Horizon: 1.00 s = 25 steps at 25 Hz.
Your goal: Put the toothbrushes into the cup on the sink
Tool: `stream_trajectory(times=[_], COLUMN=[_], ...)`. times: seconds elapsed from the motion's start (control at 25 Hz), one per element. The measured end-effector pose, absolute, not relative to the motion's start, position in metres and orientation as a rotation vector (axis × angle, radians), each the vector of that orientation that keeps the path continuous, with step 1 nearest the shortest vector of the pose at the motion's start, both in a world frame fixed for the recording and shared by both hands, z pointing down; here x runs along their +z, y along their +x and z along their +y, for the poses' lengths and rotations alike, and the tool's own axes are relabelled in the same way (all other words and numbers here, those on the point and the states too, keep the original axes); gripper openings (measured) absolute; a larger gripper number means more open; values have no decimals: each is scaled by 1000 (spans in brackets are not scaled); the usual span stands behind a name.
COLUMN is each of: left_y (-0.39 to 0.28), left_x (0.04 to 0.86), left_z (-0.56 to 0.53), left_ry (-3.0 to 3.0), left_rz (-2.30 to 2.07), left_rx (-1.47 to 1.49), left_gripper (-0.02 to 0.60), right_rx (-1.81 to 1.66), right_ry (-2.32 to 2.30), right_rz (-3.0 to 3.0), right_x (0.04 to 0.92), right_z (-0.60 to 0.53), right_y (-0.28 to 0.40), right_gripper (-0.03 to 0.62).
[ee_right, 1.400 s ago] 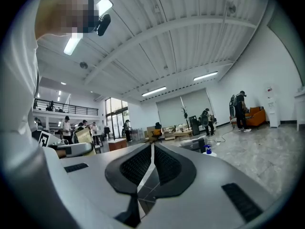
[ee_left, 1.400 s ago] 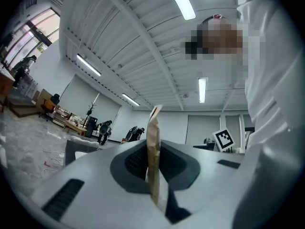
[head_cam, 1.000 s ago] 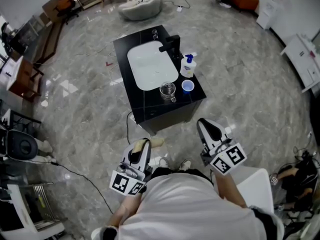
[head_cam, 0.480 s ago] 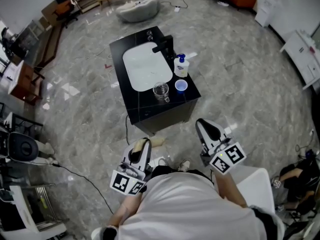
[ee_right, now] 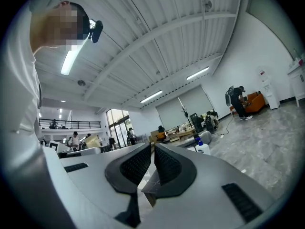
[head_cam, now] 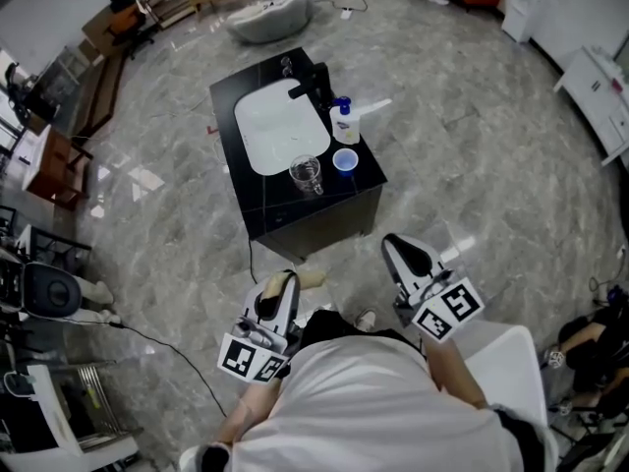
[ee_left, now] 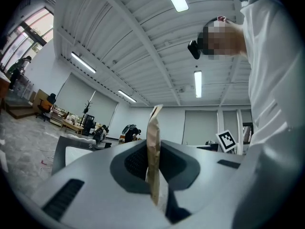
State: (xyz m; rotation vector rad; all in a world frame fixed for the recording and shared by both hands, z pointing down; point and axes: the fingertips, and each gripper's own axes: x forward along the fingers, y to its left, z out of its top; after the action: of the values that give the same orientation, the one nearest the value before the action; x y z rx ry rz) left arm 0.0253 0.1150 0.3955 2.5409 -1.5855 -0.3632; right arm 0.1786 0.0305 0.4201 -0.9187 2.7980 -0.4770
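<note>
Gripping, left gripper (head_cam: 279, 285): my jaws clamped a thin tan strip (ee_left: 153, 151), held upright.
Right gripper (head_cam: 408, 254): my jaws were pressed together, nothing between.
Sink counter (head_cam: 265, 197): far ahead, well apart from both.
Cups: glass cup (head_cam: 306, 173) left, blue cup (head_cam: 345, 159) right, near its front edge.
</note>
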Motion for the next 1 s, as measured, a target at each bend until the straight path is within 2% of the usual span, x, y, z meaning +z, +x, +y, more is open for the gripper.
stream_trajectory(times=[0.36,1.0], left_y=[32,-8], left_x=[387,399], left_z=[119,90], left_ry=[2538,2505], left_rz=[-1631,-1632], left_rx=[-345,-387], left_gripper=[20,20], right_rx=[-496,-534], right_ry=[-827,-901], right_rz=[2828,2852], right_x=[423,437], right_z=[37,24], right_y=[174,152], right_gripper=[48,48])
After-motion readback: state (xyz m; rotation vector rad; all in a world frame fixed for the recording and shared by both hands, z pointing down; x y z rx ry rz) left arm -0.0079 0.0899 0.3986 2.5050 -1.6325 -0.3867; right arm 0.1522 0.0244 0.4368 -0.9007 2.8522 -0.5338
